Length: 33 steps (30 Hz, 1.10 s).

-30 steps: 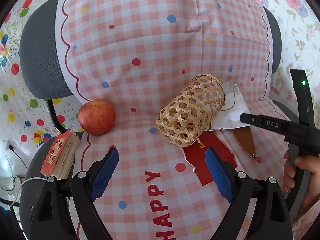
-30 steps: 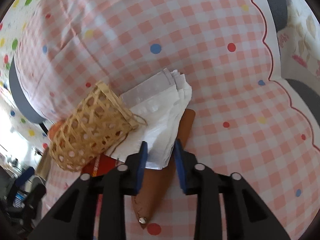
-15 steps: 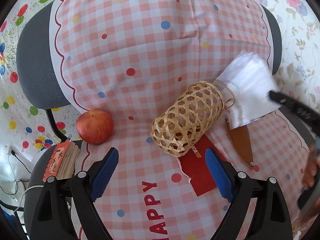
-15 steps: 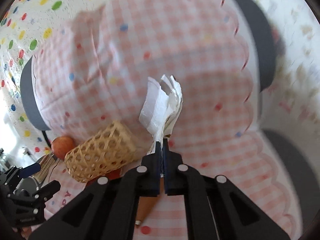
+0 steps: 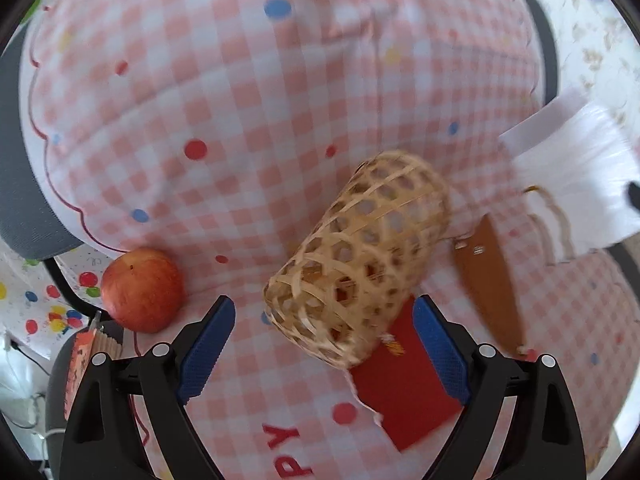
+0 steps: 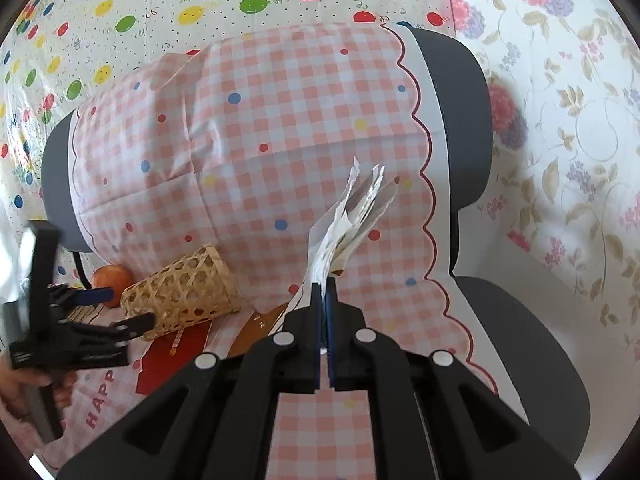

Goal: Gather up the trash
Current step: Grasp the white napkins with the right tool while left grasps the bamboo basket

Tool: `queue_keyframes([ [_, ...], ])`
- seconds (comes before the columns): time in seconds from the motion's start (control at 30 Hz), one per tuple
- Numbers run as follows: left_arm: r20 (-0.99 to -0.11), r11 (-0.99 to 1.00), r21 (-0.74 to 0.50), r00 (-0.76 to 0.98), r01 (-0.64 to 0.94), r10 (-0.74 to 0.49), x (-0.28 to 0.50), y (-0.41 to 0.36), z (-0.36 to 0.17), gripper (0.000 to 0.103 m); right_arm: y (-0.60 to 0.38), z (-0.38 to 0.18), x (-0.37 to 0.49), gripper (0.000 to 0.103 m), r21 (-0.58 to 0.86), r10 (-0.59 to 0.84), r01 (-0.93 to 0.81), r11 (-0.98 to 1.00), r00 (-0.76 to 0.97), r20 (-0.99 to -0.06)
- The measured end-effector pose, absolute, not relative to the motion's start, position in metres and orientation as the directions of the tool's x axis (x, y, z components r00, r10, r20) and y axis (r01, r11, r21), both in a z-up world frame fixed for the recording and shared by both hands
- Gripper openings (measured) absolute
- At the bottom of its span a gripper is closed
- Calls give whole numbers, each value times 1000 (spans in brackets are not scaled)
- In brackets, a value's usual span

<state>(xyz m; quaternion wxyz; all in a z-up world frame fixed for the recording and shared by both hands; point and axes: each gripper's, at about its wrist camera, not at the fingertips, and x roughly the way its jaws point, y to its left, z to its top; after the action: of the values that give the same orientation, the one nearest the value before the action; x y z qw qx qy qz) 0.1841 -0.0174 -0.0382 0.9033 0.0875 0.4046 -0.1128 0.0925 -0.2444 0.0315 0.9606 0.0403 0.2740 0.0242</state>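
Right wrist view: my right hand-held gripper (image 6: 323,294) is clamped on the wad of white crumpled paper tissue (image 6: 352,216), held up clear of the pink gingham cloth (image 6: 280,120) draped over the grey office chair (image 6: 468,128). My left hand-held gripper (image 5: 320,344) has its jaws wide apart, just in front of the woven bamboo basket (image 5: 360,260) lying on its side. Red apple (image 5: 140,288) left of basket; red envelope (image 5: 404,396) and brown leather strip (image 5: 488,280) beside it.
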Motion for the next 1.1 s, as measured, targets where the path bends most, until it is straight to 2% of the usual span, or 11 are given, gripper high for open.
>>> queue_keyframes([
  [0.2,-767,951,-43,600,308,-229,184,-17,-43,88,-247,30,88,2,101,77,-27,995,843,-532],
  [0.33,-736,906,-123,575,406,-358,161,-29,-28,88,-246,28,88,2,113,85,-28,993,840,-535],
  [0.4,-725,898,-119,581,424,-370,156,-34,-22,88,-246,27,89,2,124,93,-31,992,839,-535],
  [0.53,-730,909,-27,613,415,-301,167,-46,-19,89,-245,26,89,2,127,101,-38,991,837,-538],
  [0.83,-798,921,49,570,386,-197,212,-60,-36,87,-245,21,87,2,119,106,-47,992,826,-553],
  [0.9,-809,921,75,563,384,-169,219,-64,-41,85,-245,20,87,2,122,108,-48,991,826,-554],
  [0.93,-812,921,76,560,382,-165,220,-64,-42,79,-245,20,87,2,122,109,-49,991,826,-554],
  [1.1,-793,933,52,583,355,-177,214,-62,-37,74,-243,19,84,2,121,114,-56,991,824,-556],
])
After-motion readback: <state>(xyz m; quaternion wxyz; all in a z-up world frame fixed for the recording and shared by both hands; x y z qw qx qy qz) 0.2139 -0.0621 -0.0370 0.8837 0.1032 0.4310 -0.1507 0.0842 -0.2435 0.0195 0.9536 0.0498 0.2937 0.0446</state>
